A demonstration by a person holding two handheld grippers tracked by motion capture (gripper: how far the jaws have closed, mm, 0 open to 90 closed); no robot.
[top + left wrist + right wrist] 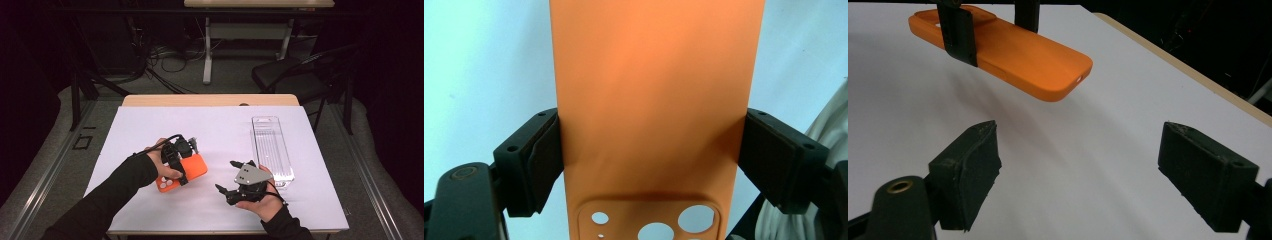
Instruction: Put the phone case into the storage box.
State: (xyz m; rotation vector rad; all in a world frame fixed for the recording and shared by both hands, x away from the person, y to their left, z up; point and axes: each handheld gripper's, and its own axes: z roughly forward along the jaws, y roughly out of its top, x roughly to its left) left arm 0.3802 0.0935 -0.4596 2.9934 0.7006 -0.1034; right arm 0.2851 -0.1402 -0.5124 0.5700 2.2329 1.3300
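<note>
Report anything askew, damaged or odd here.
Nothing stands out. The orange phone case is held clear of the white table by the left tongs, undamaged; the clear tray lies flat.

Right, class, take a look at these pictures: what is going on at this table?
A person at a white-covered table holds a two-jaw gripper in each hand. The left gripper is shut on an orange phone case, clamping its long sides near the camera cut-outs and holding it up off the table, as its shadow in the right gripper view suggests. The right gripper is open, with nothing between its jaws, pointed toward the case. A clear plastic tray lies to the right, apart from both grippers.
</note>
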